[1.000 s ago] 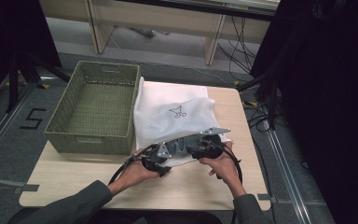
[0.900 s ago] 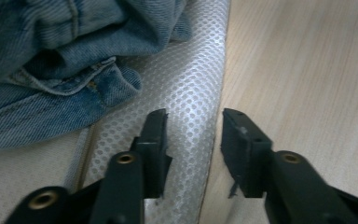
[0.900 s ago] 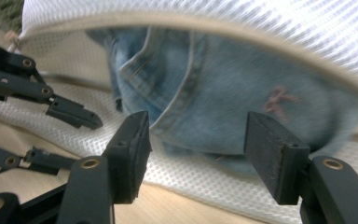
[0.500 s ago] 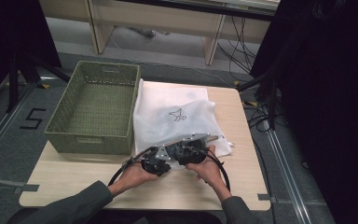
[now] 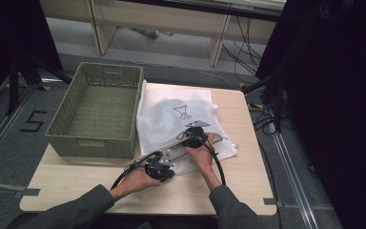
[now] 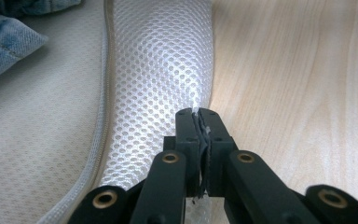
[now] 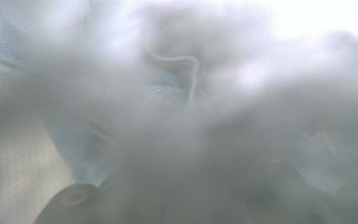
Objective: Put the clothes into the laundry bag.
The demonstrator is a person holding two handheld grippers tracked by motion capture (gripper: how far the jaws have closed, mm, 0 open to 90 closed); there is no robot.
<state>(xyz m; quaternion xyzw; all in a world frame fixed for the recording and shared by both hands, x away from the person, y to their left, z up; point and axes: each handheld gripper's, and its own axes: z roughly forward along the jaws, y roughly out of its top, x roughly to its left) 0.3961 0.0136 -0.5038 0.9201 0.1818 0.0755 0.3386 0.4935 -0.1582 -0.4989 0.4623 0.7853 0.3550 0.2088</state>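
Here, a white mesh laundry bag (image 5: 181, 119) is spread on the pale wooden table (image 5: 248, 171), right of a green woven basket (image 5: 95, 109). Its near edge is pinched by the left gripper (image 6: 196, 116). The right gripper (image 5: 196, 135) is pushed inside, its jaws having just been closing; its blurred grip cannot be told. Grey floor lies around.

High view dim at its edges; right gripper view blurred, perhaps by mesh; left sharp.

The right gripper (image 5: 194, 135) has moved from the bag's (image 5: 171, 114) near edge in over it, its jaws closing, with blurred cloth before them. The left gripper (image 6: 197, 122) has clamped the mesh edge.
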